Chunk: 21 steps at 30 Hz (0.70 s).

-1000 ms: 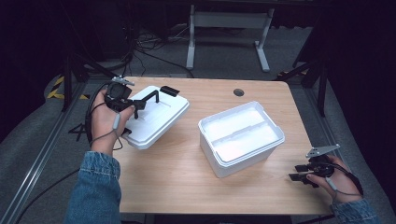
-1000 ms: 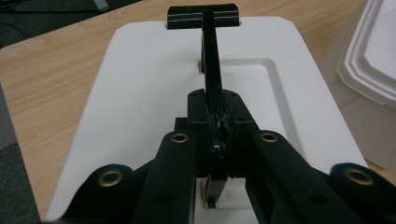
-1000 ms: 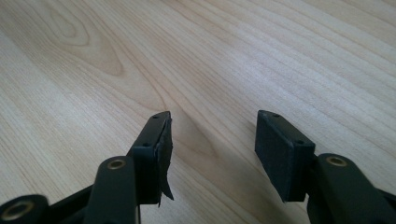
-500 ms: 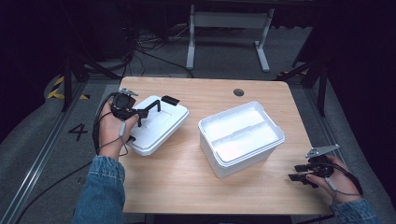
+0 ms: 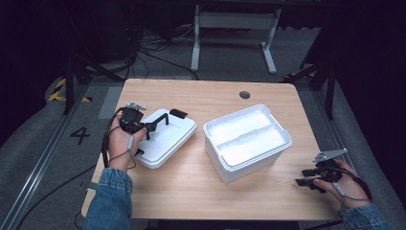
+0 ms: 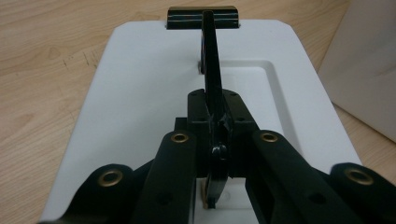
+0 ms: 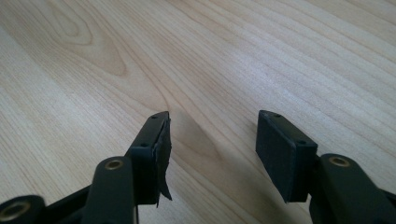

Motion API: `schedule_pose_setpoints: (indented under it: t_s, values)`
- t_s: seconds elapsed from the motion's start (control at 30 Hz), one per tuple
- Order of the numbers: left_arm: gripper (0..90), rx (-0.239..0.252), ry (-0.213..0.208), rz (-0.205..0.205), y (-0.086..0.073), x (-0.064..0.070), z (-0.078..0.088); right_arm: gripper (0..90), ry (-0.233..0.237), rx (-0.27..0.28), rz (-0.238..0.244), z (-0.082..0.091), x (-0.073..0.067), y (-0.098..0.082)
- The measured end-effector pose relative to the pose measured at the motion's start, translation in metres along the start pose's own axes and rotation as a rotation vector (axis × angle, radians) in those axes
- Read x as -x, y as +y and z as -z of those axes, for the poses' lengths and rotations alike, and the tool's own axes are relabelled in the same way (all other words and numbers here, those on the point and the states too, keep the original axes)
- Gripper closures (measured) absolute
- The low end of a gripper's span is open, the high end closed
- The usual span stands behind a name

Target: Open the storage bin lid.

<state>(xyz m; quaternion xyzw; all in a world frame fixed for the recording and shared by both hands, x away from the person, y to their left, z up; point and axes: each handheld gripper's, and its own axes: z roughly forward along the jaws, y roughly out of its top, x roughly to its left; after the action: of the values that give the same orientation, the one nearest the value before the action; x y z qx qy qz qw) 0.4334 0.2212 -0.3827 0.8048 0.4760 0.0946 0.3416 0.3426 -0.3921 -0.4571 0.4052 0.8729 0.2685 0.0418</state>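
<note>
The wooden table [image 5: 191, 201] carries two white foam pieces. The larger is the open box [image 5: 239, 170], right of centre, with a raised divider running along its length. Its long axis runs across the table from left to right, with the right end angled slightly away from the person.

The lid [image 5: 167, 141] lies left of the box. It is near the box but not touching it, and seems to sit flat or almost flat on the wood. It is turned at a steeper angle than the box, so the two outlines do not line up.

The left gripper [image 5: 154, 125] is over the lid and clamped on it. In the left gripper view one long black jaw reaches across the lid [image 6: 140, 93] and its pad [image 6: 203, 16] hooks over the far edge. The near contact is hidden under the gripper body.

The right gripper [image 5: 306, 176] rests near the table's front right corner, well apart from both pieces. Its jaws stand apart with bare wood between them [image 7: 212, 140].

The box opening lies to the right of the left gripper, and that hand is much the nearer and already has the lid. Putting the lid on the box would probably mean carrying it right and turning it to match the box's long axis. Letting go would leave the lid where it lies.
</note>
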Motion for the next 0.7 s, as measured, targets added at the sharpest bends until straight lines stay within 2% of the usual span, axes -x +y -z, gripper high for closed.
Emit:
schedule_pose_setpoints:
  t_s: [0.13, 0.3, 0.7]
  values:
    - [84.2, 0.005, -0.025, -0.003, -0.010, 0.001, -0.010, 45.5, -0.001, 0.000, 0.007, -0.001, -0.001, 0.001]
    - [84.2, 0.006, -0.035, -0.006, -0.015, 0.001, -0.016, 45.5, 0.001, -0.004, 0.003, 0.000, -0.003, 0.001]
    - [84.1, 0.012, -0.061, 0.028, -0.029, -0.001, -0.028, 45.4, 0.000, 0.003, 0.007, 0.001, -0.002, 0.002]
